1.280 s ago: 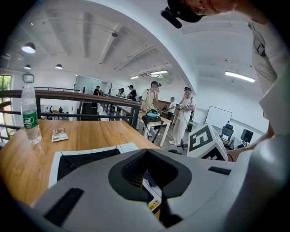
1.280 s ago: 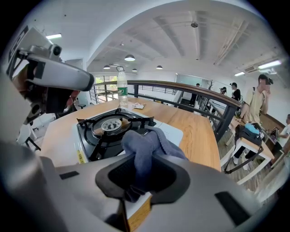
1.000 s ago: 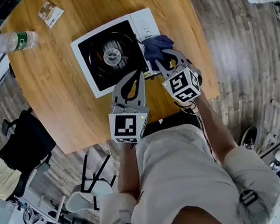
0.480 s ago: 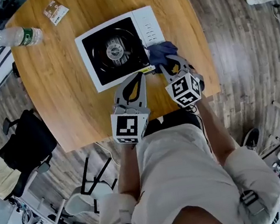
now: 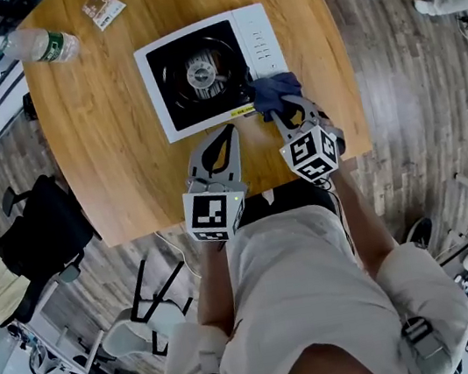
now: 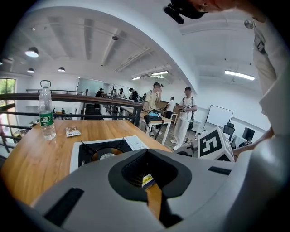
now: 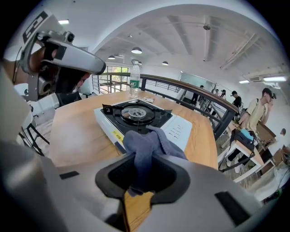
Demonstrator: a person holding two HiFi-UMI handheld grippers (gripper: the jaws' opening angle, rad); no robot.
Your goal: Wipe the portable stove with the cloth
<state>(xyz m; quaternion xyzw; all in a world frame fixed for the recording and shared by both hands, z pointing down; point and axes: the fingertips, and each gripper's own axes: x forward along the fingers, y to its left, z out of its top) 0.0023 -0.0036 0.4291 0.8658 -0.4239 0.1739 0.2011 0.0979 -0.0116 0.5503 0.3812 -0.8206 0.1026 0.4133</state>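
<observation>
So, table (image 5: pixel 114 157): round wooden top that's carrying everything. A water bottle (image 5: pixel 46 46) is lying way off at the far left edge, nowhere near the action.
Stove (image 5: pixel 213 71): sitting flat near the middle, black burner well on the left and white control panel on the right. I'm guessing it's stiff and heavy enough not to slide under a light wipe, but a hard shove might be pushing it around.
Left gripper (image 5: pixel 230 131): hanging just in front of the stove's near edge with its jaws closed together, not holding anything.
Right gripper (image 7: pixel 142 179): jaws clamping down on the cloth, pointing at the stove's near right corner.
Cloth (image 7: pixel 147 145): dark blue and bunched up, with a wad sticking out past the jaws and touching that corner by the white panel.
Handling: it's looking soft, light and floppy, nothing fragile. Pinching a thick fold is working well, since a thin edge is probably going to be slipping out while rubbing.
</observation>
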